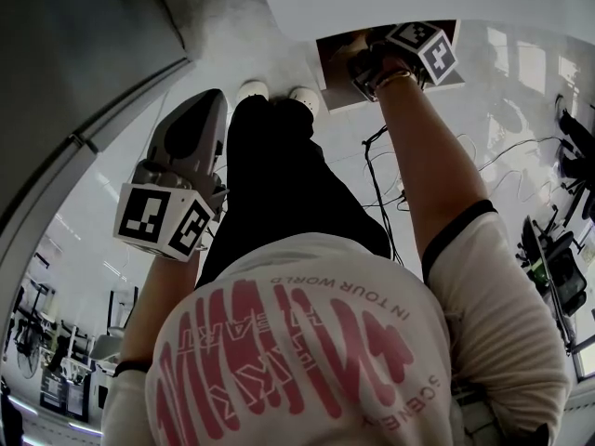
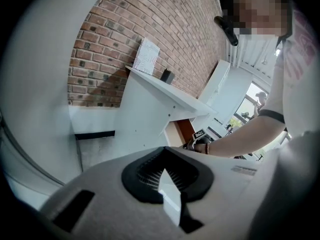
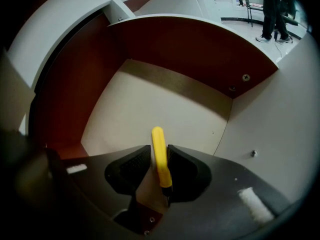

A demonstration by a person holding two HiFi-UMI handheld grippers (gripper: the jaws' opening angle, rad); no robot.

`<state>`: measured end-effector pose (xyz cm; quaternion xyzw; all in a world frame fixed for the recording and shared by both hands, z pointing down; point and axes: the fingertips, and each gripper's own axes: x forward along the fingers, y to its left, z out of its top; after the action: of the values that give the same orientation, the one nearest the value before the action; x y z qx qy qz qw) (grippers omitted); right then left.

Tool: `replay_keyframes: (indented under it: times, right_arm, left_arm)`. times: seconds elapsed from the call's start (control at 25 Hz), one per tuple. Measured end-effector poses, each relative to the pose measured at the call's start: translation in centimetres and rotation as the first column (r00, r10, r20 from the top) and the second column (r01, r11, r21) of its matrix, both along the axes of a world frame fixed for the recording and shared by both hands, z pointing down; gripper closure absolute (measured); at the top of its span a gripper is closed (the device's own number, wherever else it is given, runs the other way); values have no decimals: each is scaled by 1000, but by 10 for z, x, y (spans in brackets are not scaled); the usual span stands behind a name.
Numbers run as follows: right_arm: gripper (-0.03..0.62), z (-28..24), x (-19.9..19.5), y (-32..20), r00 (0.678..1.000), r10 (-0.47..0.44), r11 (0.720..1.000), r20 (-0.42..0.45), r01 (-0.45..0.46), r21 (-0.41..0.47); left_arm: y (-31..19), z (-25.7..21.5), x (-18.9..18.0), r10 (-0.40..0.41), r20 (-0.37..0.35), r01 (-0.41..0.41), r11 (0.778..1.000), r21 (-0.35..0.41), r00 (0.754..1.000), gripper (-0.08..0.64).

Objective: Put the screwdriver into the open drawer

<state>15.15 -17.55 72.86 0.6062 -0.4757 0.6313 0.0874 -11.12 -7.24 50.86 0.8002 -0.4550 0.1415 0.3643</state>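
From the head view, the left gripper (image 1: 210, 102) hung beside the person's leg, well apart from the open drawer (image 1: 331, 74), while the right gripper (image 1: 361, 65) reached down into that drawer. In the left gripper view, the jaw tips met with nothing between them. In the right gripper view, the jaws stood slightly apart over the pale drawer floor (image 3: 150, 99). The yellow screwdriver (image 3: 158, 139) stood between the pads inside the drawer, leaning on the right pad.
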Motion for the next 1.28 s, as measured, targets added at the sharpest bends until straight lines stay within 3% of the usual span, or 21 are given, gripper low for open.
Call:
replay_keyframes:
  times: [0.2, 0.84, 1.28]
  right_arm:
    - [466, 11, 13, 6, 999, 51, 999, -6, -52, -17]
    - [465, -15, 0, 8, 997, 70, 997, 37, -71, 23]
    - [468, -115, 1, 46, 994, 49, 991, 95, -61, 122]
  left_arm:
    - [3, 2, 0, -5, -2, 5, 1000, 4, 1000, 558]
    - [4, -16, -9, -4, 2, 4, 999, 37, 1000, 558]
    - [-15, -92, 18, 127, -46, -118, 980, 163, 991, 558]
